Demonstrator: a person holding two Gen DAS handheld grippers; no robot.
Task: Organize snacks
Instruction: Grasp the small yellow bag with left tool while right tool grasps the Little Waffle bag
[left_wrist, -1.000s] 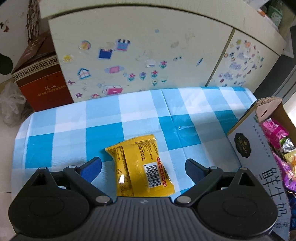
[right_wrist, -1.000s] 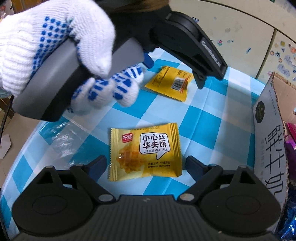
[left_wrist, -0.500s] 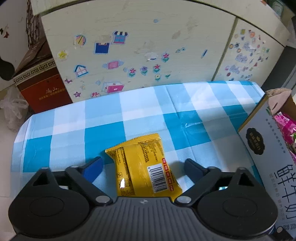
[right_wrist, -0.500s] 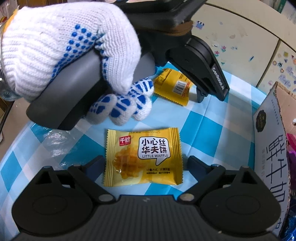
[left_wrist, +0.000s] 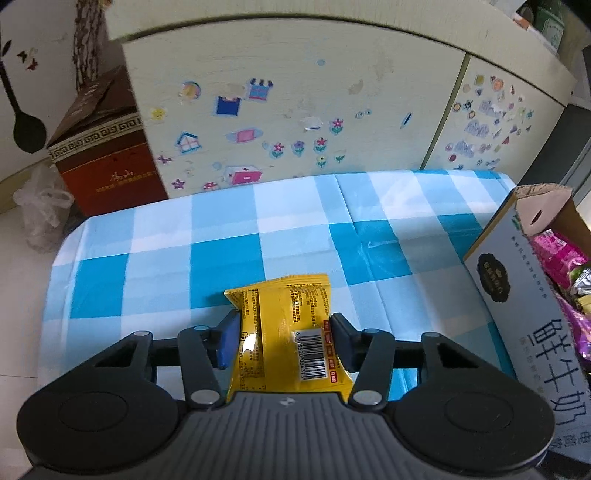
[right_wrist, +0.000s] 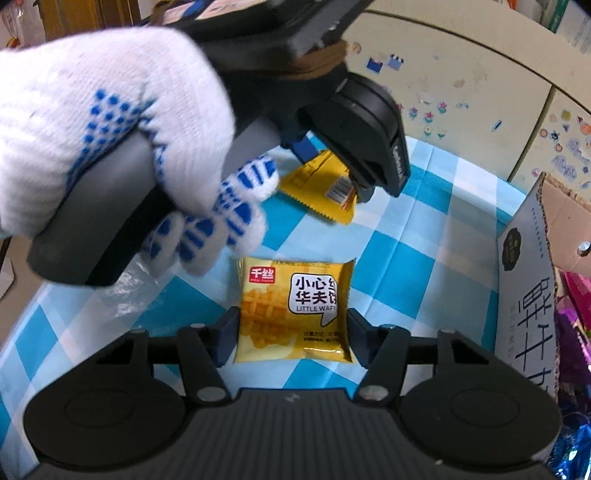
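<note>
Two yellow snack packets lie on the blue-and-white checked table. My left gripper (left_wrist: 282, 338) is shut on the back-side-up packet (left_wrist: 286, 332) with the barcode, its pads pressing both edges. The same packet (right_wrist: 325, 181) and the left gripper (right_wrist: 328, 166) show in the right wrist view, held by a white gloved hand (right_wrist: 110, 122). My right gripper (right_wrist: 293, 336) is shut on the "Little Waffle" packet (right_wrist: 293, 310), face up, still on the cloth.
A cardboard milk carton box (left_wrist: 524, 314) with several pink and purple snacks stands at the right; it also shows in the right wrist view (right_wrist: 532, 295). A stickered cabinet (left_wrist: 295, 110) is behind the table. A red-brown box (left_wrist: 103, 162) sits on the floor at left.
Both grippers have closed from wide open onto their yellow packets. The left gripper and hand have moved nearer the right camera.
</note>
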